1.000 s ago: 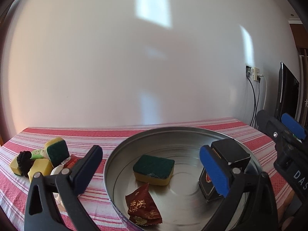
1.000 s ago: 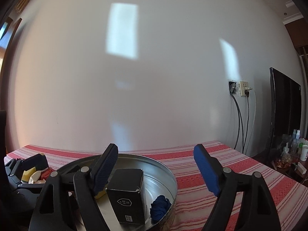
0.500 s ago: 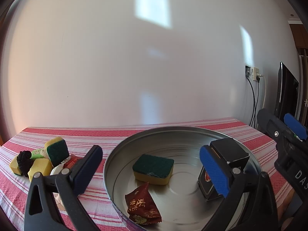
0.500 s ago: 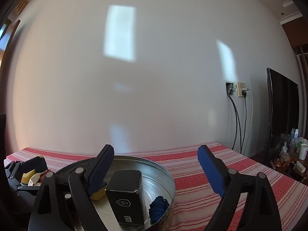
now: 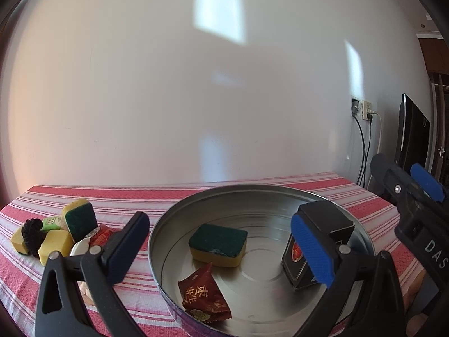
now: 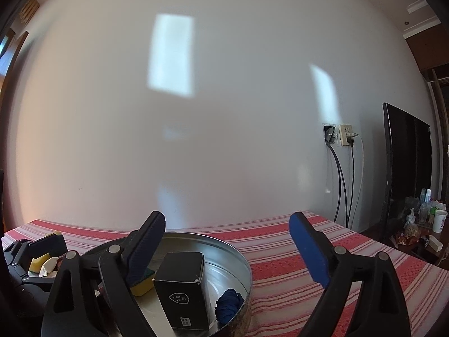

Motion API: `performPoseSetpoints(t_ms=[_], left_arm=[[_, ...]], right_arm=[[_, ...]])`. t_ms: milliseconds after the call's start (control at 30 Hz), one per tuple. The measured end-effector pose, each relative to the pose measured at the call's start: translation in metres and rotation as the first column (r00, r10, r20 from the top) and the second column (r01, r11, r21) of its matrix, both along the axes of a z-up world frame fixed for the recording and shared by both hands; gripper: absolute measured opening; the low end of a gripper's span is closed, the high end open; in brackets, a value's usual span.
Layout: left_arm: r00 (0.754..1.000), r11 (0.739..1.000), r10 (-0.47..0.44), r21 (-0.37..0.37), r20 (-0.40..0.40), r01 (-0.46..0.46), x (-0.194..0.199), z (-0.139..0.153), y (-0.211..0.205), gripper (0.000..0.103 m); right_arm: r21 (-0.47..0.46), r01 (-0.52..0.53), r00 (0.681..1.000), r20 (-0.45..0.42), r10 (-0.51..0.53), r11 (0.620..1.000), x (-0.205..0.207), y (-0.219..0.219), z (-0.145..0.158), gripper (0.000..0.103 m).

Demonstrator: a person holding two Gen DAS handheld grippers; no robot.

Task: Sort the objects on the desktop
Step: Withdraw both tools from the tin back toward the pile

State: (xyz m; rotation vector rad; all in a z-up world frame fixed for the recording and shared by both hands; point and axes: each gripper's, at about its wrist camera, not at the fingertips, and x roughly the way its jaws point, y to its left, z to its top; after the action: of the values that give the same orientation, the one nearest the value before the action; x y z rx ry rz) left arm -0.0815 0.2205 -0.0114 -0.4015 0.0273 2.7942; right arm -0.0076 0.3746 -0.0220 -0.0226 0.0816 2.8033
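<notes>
A round metal tin (image 5: 252, 196) (image 6: 241, 261) sits on the striped tablecloth. In it lie a green-and-yellow sponge (image 5: 218, 244) (image 6: 143, 280), a red snack packet (image 5: 204, 295), a black box (image 5: 322, 238) (image 6: 182, 286) and a blue hair tie (image 6: 228, 304). My left gripper (image 5: 221, 250) is open and empty above the tin's near side. My right gripper (image 6: 230, 250) is open and empty above the tin's right rim; it also shows at the right edge of the left wrist view (image 5: 407, 193).
A pile lies left of the tin: several yellow-green sponges (image 5: 80, 219), a black hair tie (image 5: 32, 230), a green tube (image 5: 52, 222), a red packet (image 5: 102, 234). A white wall stands behind the table; sockets with cables (image 6: 341, 140) and a dark screen (image 6: 407, 168) are at right.
The right gripper has risen and tilted slightly, so the tin sits lower in its view. The left gripper has barely moved. Both stay open.
</notes>
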Motion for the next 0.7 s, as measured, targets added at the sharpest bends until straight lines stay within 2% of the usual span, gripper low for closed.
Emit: performPoseSetpoints(t_ms=[467, 600, 700], left_arm=[[1.0, 1.0, 0.009, 0.026, -0.017, -0.009, 0.005, 0.002, -0.012, 0.102], [0.999, 1.0, 0.016, 0.005, -0.049, -0.016, 0.01, 0.003, -0.02, 0.102], [0.997, 1.0, 0.021, -0.011, -0.075, -0.022, 0.011, 0.005, -0.03, 0.102]], right_arm=[[-0.001, 0.029, 0.999, -0.035, -0.029, 1.0, 0.007, -0.004, 0.001, 0.092], [-0.036, 0.05, 0.998, -0.04, -0.052, 0.998, 0.011, -0.003, 0.001, 0.092], [-0.105, 0.043, 0.999, -0.027, -0.046, 0.994, 0.013, 0.001, -0.002, 0.092]])
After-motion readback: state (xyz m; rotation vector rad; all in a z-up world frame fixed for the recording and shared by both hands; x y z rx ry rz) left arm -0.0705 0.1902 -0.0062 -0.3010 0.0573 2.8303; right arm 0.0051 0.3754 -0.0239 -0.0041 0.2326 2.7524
